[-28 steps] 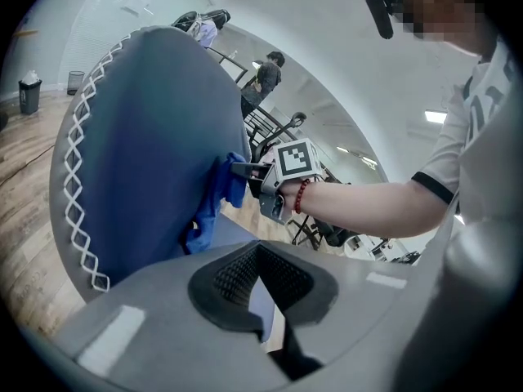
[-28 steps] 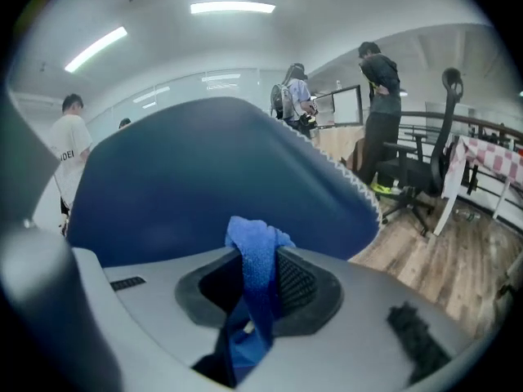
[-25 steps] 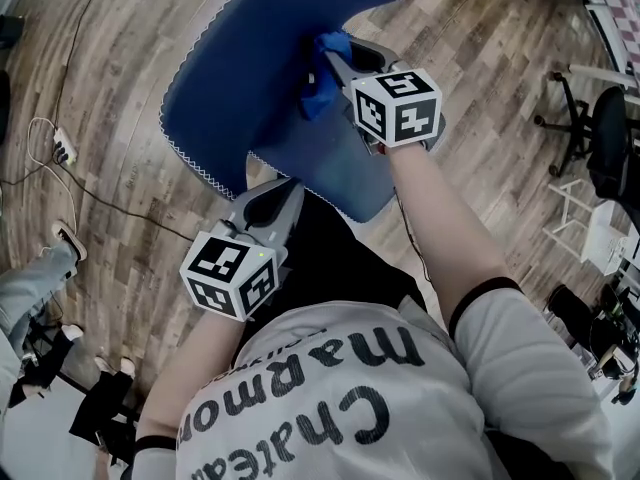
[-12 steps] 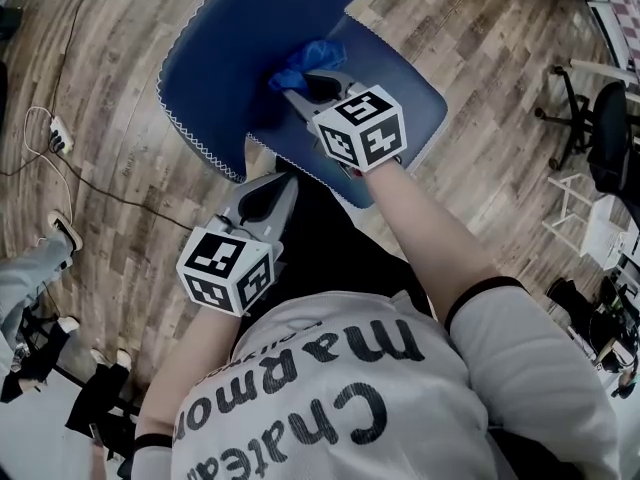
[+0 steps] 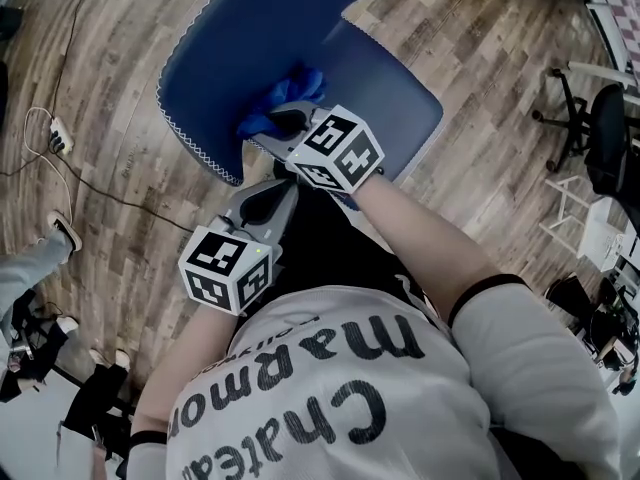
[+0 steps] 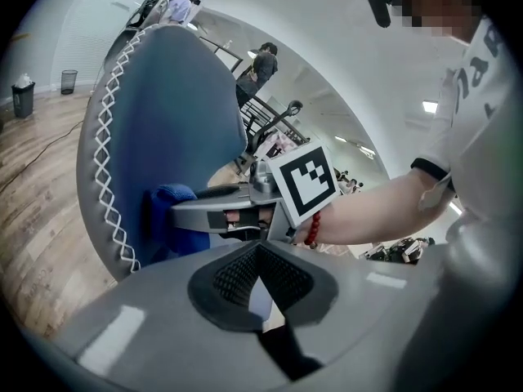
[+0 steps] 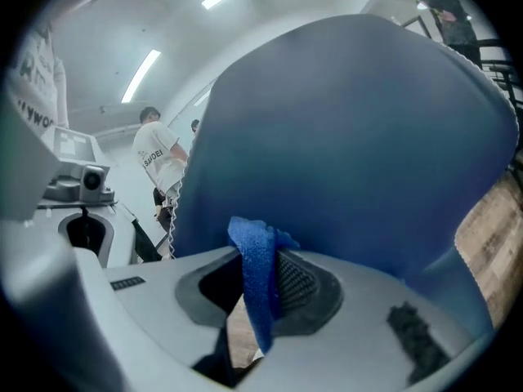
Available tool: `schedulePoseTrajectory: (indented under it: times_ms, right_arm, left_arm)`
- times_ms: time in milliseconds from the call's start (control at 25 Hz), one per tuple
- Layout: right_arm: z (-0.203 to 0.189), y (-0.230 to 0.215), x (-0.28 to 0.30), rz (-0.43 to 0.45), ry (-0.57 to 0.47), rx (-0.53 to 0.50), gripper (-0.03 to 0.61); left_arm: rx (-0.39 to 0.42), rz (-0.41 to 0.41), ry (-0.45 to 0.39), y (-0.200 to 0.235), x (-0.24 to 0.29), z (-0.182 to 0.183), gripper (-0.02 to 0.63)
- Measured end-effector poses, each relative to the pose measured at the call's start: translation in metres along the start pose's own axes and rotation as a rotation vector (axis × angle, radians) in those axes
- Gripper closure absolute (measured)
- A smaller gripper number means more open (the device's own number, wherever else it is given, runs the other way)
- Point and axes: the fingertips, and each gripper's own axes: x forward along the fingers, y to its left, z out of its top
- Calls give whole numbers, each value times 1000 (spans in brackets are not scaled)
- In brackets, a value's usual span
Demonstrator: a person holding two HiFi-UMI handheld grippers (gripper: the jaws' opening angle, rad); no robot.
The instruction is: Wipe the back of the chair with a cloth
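The blue chair back (image 5: 230,38), edged with white zigzag stitching, fills the top of the head view. My right gripper (image 5: 275,123) is shut on a blue cloth (image 5: 275,100) and presses it against the chair back near its lower stitched edge. In the right gripper view the cloth (image 7: 257,276) hangs pinched between the jaws, with the chair back (image 7: 351,137) close ahead. My left gripper (image 5: 268,193) hovers just below the right one, off the chair, its jaws shut with nothing in them. In the left gripper view, the right gripper (image 6: 204,215) and the cloth (image 6: 167,198) sit against the chair back (image 6: 172,104).
The chair's blue seat (image 5: 395,78) lies right of the back. A power strip with a cable (image 5: 60,140) lies on the wooden floor at left. A black office chair (image 5: 600,138) stands at far right. Another person's legs (image 5: 35,278) are at lower left; people (image 7: 155,153) stand further off.
My right gripper has slid the cloth down and to the left across the chair back, toward the stitched edge. The left gripper has barely moved.
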Motion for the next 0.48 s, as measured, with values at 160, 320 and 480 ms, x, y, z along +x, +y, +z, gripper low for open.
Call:
schedulePoseTrajectory:
  times_ms: [160, 320, 480]
  right_arm:
    - [1, -2, 1, 27, 15, -22, 488]
    - [3, -7, 8, 42, 31, -31, 488]
    - [6, -16, 12, 44, 43, -32, 488]
  left_arm:
    - [-16, 3, 6, 1, 5, 3, 607]
    - [-20, -1, 16, 7, 7, 6, 607]
    - [-35, -4, 17, 12, 11, 9, 607]
